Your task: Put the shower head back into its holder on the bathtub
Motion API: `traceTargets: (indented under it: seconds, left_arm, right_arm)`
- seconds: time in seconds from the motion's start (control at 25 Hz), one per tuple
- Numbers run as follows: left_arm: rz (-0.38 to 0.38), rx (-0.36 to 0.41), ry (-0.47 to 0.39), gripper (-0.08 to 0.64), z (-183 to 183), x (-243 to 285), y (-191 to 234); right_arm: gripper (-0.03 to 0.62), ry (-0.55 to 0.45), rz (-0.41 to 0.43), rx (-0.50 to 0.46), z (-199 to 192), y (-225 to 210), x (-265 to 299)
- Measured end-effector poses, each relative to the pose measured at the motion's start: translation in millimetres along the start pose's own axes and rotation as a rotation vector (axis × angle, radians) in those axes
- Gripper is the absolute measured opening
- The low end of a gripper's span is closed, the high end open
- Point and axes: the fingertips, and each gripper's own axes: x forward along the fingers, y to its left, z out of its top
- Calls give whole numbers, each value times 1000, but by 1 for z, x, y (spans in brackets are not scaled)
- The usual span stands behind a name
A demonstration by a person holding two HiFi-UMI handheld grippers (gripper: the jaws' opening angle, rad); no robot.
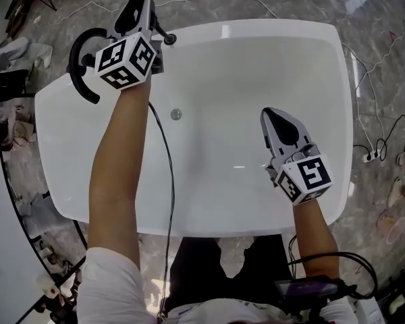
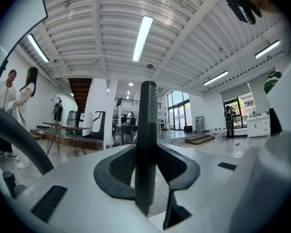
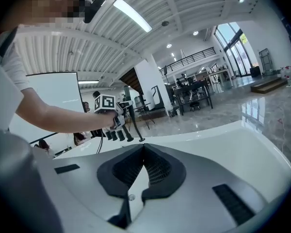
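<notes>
the white bathtub is seen from above, with a round drain on its bare floor. the left tool is held over the tub's far left corner, and its jaws are closed on the dark, slim handle of the shower head, which stands upright between them. the spray end of the shower head is not shown in any view, and the lower end of the handle is hidden behind the jaws. a thick black curved tube is seen just left of that tool, beyond the tub's rim; what it joins cannot be made out. a row of small black fittings is seen on the far rim beside the left tool, but which of them is the holder cannot be told. the right tool is held over the right side of the basin, well apart from the shower head, with its jaw tips brought together on nothing. a thin black cable is draped across the tub beside the left forearm.
</notes>
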Motion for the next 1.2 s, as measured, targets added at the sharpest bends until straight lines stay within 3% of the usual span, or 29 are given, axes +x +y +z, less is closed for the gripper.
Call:
traceTargets:
  seconds: [0.24,0.64,1.2]
  left_arm:
    - [19,-30,16,138,-42,13,22]
    - [-46,-33,43,138,-100,27,11]
    - [-42,-76,54,138,-140,31,27]
  right_arm:
    - [6,-28,9,2,-11,-8,33]
    - [6,-15,31,12,-44,-17,55]
    - [6,60,58,8,-103,3,56]
